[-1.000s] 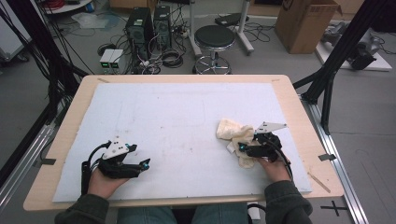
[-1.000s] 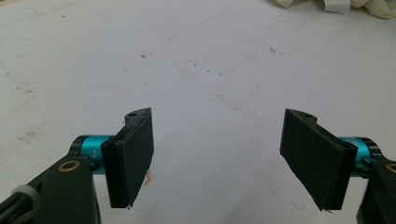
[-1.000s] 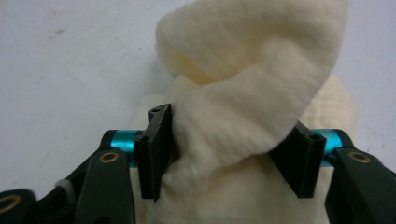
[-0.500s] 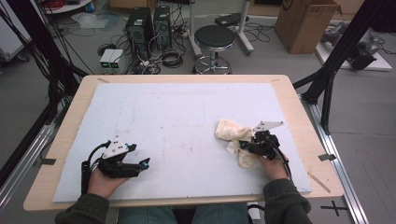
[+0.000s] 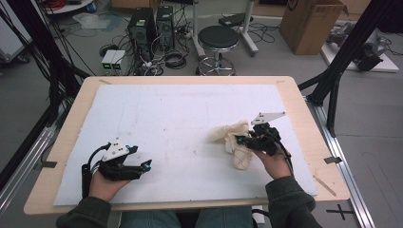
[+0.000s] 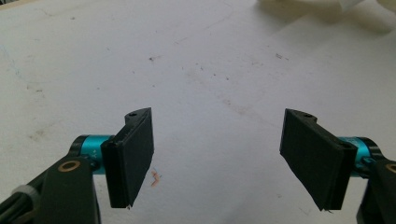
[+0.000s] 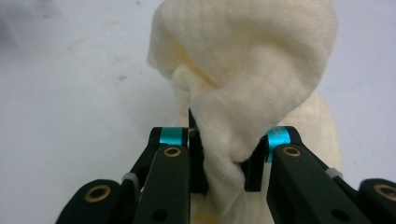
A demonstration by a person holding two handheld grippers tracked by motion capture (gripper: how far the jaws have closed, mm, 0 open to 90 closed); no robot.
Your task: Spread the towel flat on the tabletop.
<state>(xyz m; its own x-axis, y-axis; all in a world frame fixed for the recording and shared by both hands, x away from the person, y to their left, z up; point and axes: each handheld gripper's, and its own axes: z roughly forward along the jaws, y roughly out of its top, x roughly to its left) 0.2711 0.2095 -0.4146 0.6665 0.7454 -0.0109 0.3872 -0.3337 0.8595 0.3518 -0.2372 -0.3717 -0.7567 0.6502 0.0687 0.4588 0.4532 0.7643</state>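
A cream cloth (image 5: 235, 139) lies bunched on the white mat, right of centre. My right gripper (image 5: 240, 140) is shut on it; in the right gripper view a thick fold of the cloth (image 7: 243, 93) is pinched between the two black jaws (image 7: 223, 158) and rises above them. My left gripper (image 5: 146, 166) rests low at the mat's front left, held in a hand. In the left gripper view its jaws (image 6: 224, 156) stand wide apart with bare mat between them, and an edge of the cloth (image 6: 322, 9) shows far off at the top.
The white mat (image 5: 166, 114) covers most of the wooden table (image 5: 304, 104). Faint reddish stains (image 6: 155, 176) mark the mat near the left gripper. Beyond the far edge stand a stool (image 5: 218, 39), computer towers (image 5: 142, 23) and a cardboard box (image 5: 311, 23).
The right gripper has lifted slightly and shifted left with the cloth, pulling it up into a taller bunch. The left gripper has stayed put.
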